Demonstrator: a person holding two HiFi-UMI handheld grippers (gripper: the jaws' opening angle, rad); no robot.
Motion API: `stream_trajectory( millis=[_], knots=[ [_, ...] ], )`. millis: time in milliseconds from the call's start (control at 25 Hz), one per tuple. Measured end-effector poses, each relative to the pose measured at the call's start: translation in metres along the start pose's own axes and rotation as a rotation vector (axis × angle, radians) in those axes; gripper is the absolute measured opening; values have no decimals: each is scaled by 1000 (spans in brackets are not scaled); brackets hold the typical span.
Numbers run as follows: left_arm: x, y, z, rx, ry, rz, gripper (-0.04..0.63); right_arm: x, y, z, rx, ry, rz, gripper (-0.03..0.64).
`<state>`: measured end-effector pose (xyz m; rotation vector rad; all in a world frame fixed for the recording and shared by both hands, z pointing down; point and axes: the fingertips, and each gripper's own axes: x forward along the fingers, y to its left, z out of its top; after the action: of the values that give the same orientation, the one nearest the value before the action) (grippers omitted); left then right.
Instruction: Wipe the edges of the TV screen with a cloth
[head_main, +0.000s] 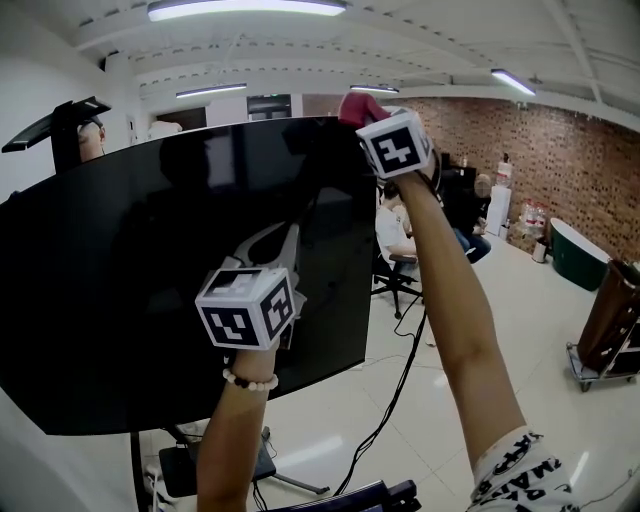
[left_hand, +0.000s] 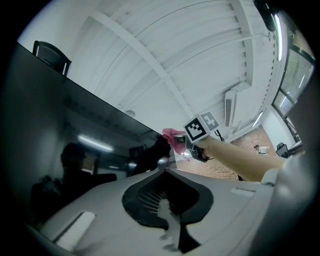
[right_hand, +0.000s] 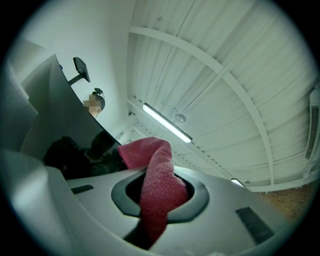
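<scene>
A big black TV screen (head_main: 150, 260) stands tilted on a floor stand. A pink cloth (head_main: 356, 103) sits at its top right corner, with my right gripper (head_main: 375, 115) shut on it and raised high. In the right gripper view the cloth (right_hand: 152, 170) bulges out between the shut jaws, right beside the screen's top edge (right_hand: 60, 90). My left gripper (head_main: 272, 250) rests its tip against the middle of the screen; its jaws look shut with nothing in them. The left gripper view shows the dark glass (left_hand: 60, 130) and, farther off, the cloth (left_hand: 173, 137) at the corner.
A black cable (head_main: 400, 370) hangs down behind the TV's right side to the floor. The stand's base (head_main: 230, 465) lies below. People sit on office chairs (head_main: 400, 265) behind. A brick wall (head_main: 560, 140), a green tub (head_main: 580, 255) and a wheeled cart (head_main: 605, 340) stand at the right.
</scene>
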<state>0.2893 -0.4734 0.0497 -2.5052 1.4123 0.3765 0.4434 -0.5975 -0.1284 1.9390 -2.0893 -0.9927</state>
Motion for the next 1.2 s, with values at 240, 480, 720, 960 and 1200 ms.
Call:
stream_trajectory(
  millis=[240,480,720,960,1200],
  knots=[
    [27,-20,-23,0,31,-11,3,2,-32,-45,45,33,-18,61],
    [31,-42,-32,11,44,-34,3,-10,9,-79,41,34,116,61],
    [32,-56,-53,-1,70,-27,3,-23,37,-100,31,25,162,61],
    [24,-57,-95,-67,111,1,3,-26,50,-132,67,56,199,61],
    [11,-62,-139,-125,134,35,3,-44,79,-184,71,100,248,61]
  ],
)
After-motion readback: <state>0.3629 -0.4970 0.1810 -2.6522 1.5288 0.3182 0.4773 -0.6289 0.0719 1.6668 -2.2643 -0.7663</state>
